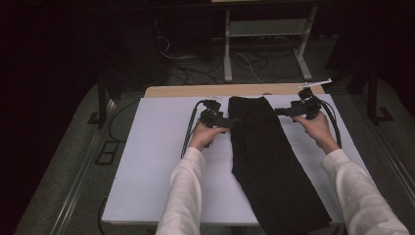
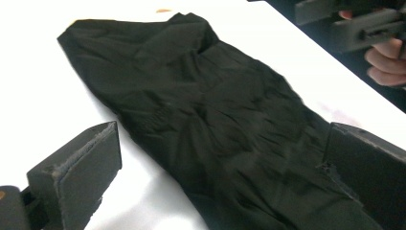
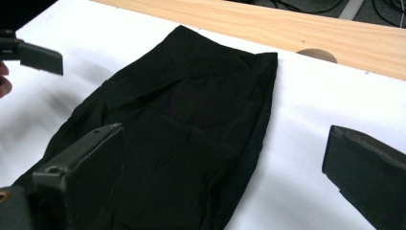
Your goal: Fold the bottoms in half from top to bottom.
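Observation:
A black garment (image 1: pixel 266 156) lies folded lengthwise on the white board (image 1: pixel 156 161), its narrow end far from me and its wide end over the near edge. My left gripper (image 1: pixel 234 122) hovers at the garment's left edge, open, jaws wide apart over the cloth (image 2: pixel 215 120). My right gripper (image 1: pixel 280 111) is at the garment's right edge near the far end, also open, with the cloth (image 3: pixel 191 120) spread between and ahead of its jaws. Neither holds anything.
A strip of wooden tabletop (image 1: pixel 195 91) shows beyond the white board, with a round hole (image 3: pixel 317 54) in it. Cables (image 1: pixel 195 73) and a white frame's legs (image 1: pixel 227 54) stand on the floor behind. White board lies bare left of the garment.

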A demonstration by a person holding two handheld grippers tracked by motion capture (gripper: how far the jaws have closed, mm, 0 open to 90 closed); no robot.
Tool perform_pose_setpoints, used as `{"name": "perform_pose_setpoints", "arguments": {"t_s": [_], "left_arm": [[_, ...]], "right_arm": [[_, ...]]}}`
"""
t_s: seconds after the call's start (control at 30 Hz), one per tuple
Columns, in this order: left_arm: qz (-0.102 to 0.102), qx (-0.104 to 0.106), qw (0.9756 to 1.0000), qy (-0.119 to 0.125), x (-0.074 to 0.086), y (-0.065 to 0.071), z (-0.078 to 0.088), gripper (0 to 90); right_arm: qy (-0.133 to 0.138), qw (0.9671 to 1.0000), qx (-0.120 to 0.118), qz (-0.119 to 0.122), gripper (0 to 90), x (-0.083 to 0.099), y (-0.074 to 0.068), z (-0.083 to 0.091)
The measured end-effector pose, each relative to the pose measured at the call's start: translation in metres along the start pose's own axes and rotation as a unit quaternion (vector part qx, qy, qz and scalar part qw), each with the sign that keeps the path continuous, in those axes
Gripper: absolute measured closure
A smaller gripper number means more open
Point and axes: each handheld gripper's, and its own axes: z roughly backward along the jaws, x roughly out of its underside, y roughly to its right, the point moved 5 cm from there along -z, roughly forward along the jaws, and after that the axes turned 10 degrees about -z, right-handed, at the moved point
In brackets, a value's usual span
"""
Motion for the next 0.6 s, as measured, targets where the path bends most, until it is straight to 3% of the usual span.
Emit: {"name": "perform_pose_setpoints", "arguments": {"t_s": [0.3,0.4,0.6], "left_arm": [[0.040,-0.020,0.9990,0.004,0.005,-0.017,-0.010,0.4],[0.057,-0.016,0.9982,0.004,0.009,-0.023,-0.011,5.6],[0.075,-0.021,0.9970,-0.004,0.014,-0.027,-0.017,7.1]], "right_arm": [[-0.014,0.9998,0.011,-0.007,1.2,0.003,0.005,-0.015],[-0.022,0.9995,0.018,-0.011,1.8,0.004,0.008,-0.019],[-0.025,0.9994,0.006,-0.025,9.0,0.005,0.013,-0.022]]}}
